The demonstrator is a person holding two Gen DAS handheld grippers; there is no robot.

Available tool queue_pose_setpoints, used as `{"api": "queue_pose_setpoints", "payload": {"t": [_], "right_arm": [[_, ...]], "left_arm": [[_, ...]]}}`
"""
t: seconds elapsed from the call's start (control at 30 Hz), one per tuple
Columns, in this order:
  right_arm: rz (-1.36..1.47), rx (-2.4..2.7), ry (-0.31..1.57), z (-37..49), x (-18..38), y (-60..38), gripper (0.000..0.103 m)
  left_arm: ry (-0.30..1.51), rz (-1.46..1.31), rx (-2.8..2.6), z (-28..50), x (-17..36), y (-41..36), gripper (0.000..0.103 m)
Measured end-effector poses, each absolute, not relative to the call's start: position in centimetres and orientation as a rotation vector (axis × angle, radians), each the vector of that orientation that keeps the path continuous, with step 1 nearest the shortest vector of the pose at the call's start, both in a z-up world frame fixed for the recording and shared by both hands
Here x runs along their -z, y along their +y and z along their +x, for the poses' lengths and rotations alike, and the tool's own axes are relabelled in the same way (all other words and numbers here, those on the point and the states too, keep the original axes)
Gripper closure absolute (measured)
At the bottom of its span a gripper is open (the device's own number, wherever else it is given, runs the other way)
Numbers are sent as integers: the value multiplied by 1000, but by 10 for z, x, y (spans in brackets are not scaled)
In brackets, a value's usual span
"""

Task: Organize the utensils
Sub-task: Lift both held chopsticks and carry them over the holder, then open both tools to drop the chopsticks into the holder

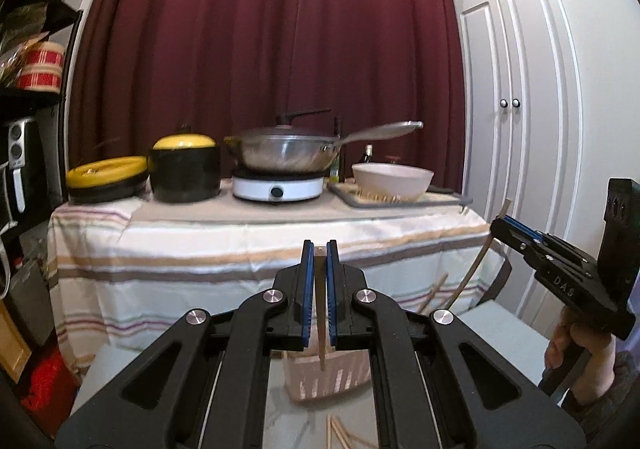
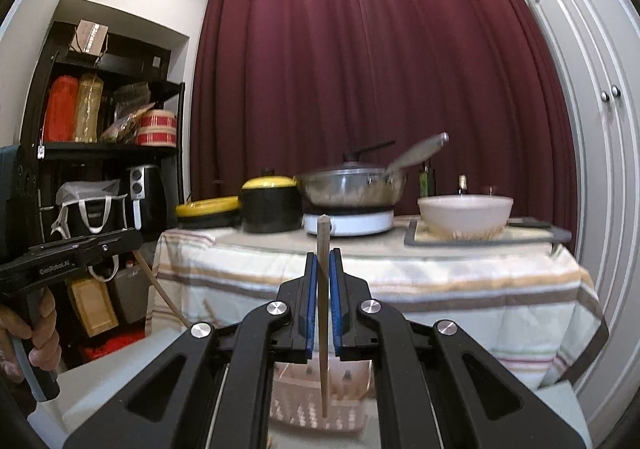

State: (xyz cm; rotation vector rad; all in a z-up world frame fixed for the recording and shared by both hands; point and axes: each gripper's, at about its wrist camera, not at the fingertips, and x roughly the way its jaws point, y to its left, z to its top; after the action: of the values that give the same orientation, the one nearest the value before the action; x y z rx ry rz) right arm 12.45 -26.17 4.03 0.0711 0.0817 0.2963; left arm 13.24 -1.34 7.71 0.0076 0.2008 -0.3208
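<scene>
At centre frame of each wrist view, left gripper [image 1: 320, 249] is clamped on a wooden chopstick [image 1: 321, 329], right gripper [image 2: 323, 261] clamped on another chopstick [image 2: 322, 309]; pink slotted basket [image 1: 340, 377] sits below, loose chopsticks [image 1: 340, 435] at bottom edge.

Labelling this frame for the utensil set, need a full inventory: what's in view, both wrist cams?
chopstick: 2, wooden, one upright in each gripper
loose chopsticks: a few, wooden, on the near surface
basket: 1, pale pink, slotted, below the grippers
wok: 1, steel, lidded, on the hotplate
hotplate: 1, white, mid table
pot: 1, black with yellow lid, left of hotplate
low dish: 1, black with yellow lid, far left
bowl: 1, white, on the grey tray
tray: 1, grey, right end
tablecloth: 1, striped
curtain: maroon, behind
shelf: black, left
left gripper: shut on a chopstick
right gripper: shut on a chopstick
</scene>
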Motion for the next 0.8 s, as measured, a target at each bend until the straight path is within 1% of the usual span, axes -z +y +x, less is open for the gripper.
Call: {"api": "queue_pose_setpoints", "payload": {"t": [0.17,0.37,0.5,0.8], "right_arm": [[57,-281,50,150,-45,-262,96],[85,-276,65,185,-31,-263,96],[93,-275,89,202,-17,-262,96],[110,-272,187,224,23,-262,96]], "left_arm": [[201,22,316,158,-84,-27,97],[201,14,291,187,-77,-34,97],[200,24,265,204,-68,-39,97],[315,13,280,229,-30,-42,97]]}}
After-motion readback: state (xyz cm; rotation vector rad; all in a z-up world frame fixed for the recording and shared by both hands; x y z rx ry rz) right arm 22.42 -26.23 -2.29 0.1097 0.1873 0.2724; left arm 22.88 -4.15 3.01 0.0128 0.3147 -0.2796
